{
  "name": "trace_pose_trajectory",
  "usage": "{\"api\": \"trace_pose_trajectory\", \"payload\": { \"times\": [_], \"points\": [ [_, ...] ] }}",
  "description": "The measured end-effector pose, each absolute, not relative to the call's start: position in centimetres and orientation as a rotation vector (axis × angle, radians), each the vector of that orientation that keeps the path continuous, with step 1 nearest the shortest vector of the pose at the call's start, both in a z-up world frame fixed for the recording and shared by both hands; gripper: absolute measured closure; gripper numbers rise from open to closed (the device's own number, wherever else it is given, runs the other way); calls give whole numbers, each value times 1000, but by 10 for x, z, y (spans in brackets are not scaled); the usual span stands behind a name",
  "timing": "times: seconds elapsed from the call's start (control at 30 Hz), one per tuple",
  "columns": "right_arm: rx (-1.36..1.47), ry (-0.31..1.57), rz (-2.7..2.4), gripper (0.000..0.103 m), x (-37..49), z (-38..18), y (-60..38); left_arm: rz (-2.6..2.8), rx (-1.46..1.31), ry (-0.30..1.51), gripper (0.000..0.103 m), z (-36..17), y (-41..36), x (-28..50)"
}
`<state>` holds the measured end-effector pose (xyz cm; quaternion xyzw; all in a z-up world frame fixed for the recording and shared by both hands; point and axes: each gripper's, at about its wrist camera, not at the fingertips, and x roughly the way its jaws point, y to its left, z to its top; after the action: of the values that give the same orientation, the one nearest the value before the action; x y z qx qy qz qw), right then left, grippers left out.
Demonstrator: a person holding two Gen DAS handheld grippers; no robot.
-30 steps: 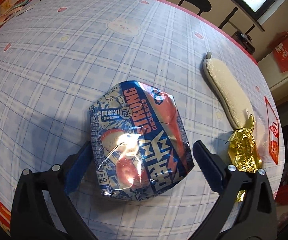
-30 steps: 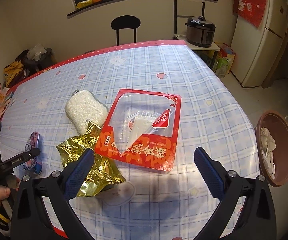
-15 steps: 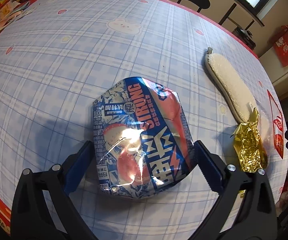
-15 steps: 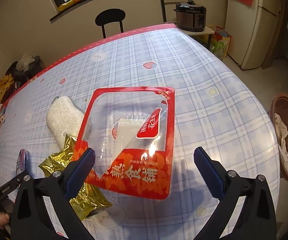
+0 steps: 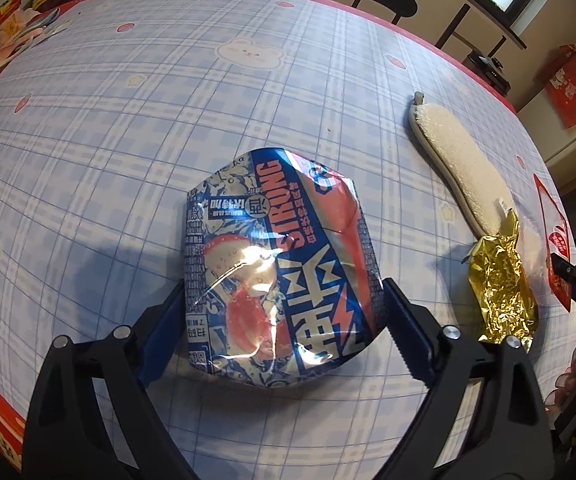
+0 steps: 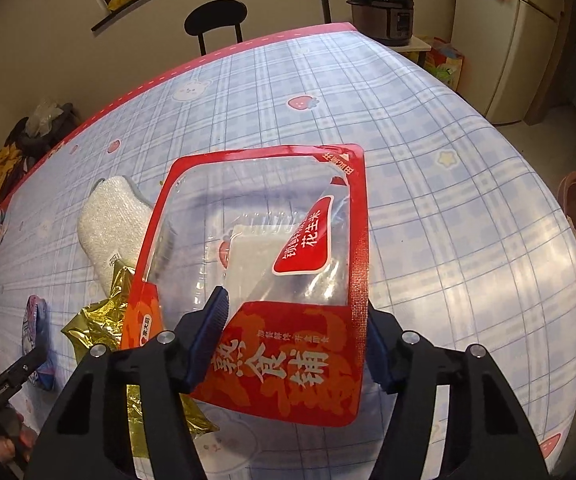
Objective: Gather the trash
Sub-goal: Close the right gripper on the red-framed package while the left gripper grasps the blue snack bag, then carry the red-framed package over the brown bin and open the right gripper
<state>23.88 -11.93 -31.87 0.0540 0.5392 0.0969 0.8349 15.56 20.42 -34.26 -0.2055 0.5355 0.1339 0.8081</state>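
The left gripper (image 5: 283, 312) stood apart, its jaws bracketing the blue snack bag (image 5: 275, 264) that lay flat on the table (image 5: 127, 120). The right gripper (image 6: 296, 344) was closing around the red packet (image 6: 283, 288), though a firm clamp could not be confirmed. Both wrappers looked slick and puffy (the foil wrapper (image 6: 99, 320) overlapped the packet), so a pinch could well have squirted one loose or dragged the neighbour along.

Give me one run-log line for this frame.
left gripper: open, straddling blue wrapper | right gripper: closing around red pouch | nothing lifted
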Motion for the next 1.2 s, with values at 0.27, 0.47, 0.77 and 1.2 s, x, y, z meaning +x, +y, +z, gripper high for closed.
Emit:
{"api": "trace_pose_trajectory", "payload": {
  "times": [0.27, 0.47, 0.77, 1.2],
  "points": [
    [144, 1122, 257, 59, 223, -304, -120, 282, -483, 1142, 17, -339, 214, 140],
    [158, 1099, 298, 60, 211, -292, -116, 301, -501, 1133, 18, -333, 221, 125],
    [160, 1036, 343, 60, 206, -267, -110, 317, -485, 1074, 23, -304, 229, 108],
    [192, 973, 402, 61, 190, -239, -118, 287, -470, 988, 23, -260, 222, 94]
  ]
}}
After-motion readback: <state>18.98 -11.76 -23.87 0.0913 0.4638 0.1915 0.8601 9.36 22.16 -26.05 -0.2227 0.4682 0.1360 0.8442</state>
